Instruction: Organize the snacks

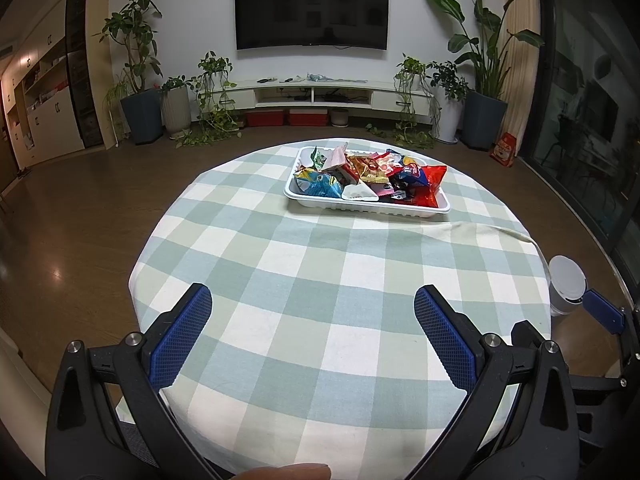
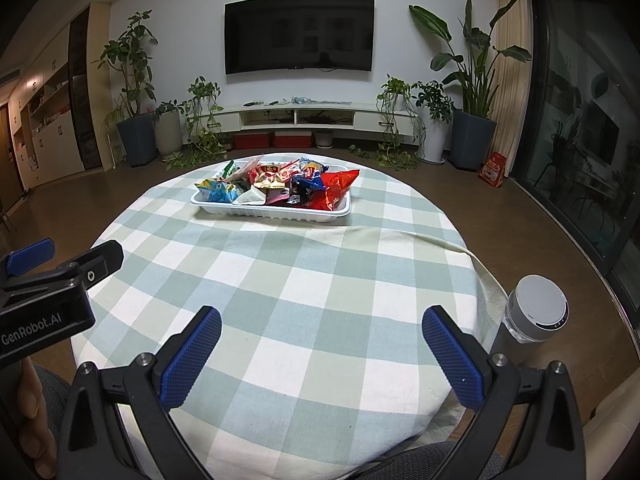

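A white tray holds a pile of snack packets at the far side of the round checked table. The tray also shows in the right wrist view, with the snack packets heaped inside it. My left gripper is open and empty, low over the near table edge, well short of the tray. My right gripper is open and empty too, beside the left one near the front edge.
A white cylindrical device stands off the table's right edge, also seen in the left wrist view. A fold runs across the cloth in front of the tray. Plants and a TV cabinet line the far wall.
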`<act>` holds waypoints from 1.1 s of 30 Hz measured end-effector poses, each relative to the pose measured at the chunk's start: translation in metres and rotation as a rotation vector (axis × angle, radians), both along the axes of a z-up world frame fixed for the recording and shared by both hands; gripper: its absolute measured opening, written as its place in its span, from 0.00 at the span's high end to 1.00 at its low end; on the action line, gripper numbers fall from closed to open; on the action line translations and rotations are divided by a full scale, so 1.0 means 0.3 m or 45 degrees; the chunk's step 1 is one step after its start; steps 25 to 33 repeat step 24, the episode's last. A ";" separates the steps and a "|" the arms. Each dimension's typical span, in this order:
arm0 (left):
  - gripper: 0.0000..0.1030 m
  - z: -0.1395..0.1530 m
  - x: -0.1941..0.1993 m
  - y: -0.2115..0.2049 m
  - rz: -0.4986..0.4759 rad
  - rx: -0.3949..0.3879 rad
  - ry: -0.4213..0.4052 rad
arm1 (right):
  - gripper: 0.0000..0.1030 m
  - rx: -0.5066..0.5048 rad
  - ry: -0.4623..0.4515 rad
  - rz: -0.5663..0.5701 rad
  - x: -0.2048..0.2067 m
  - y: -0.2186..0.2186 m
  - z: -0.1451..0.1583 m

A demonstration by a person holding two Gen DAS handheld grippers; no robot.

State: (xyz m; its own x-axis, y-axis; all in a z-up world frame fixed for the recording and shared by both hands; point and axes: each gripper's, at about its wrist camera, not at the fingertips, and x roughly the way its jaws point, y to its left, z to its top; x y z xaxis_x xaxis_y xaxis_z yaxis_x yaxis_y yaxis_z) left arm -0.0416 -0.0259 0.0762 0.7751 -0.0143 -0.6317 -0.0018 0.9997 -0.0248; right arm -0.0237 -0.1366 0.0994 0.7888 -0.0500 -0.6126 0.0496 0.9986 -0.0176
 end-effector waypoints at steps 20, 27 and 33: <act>0.00 -0.028 0.009 -0.020 -0.009 0.018 -0.025 | 0.00 0.007 0.010 0.000 -0.004 0.004 0.005; 0.00 -0.027 0.012 -0.010 -0.003 0.027 -0.031 | 0.00 0.008 0.014 0.001 -0.008 0.004 0.005; 0.00 -0.027 0.012 -0.010 -0.003 0.027 -0.031 | 0.00 0.008 0.014 0.001 -0.008 0.004 0.005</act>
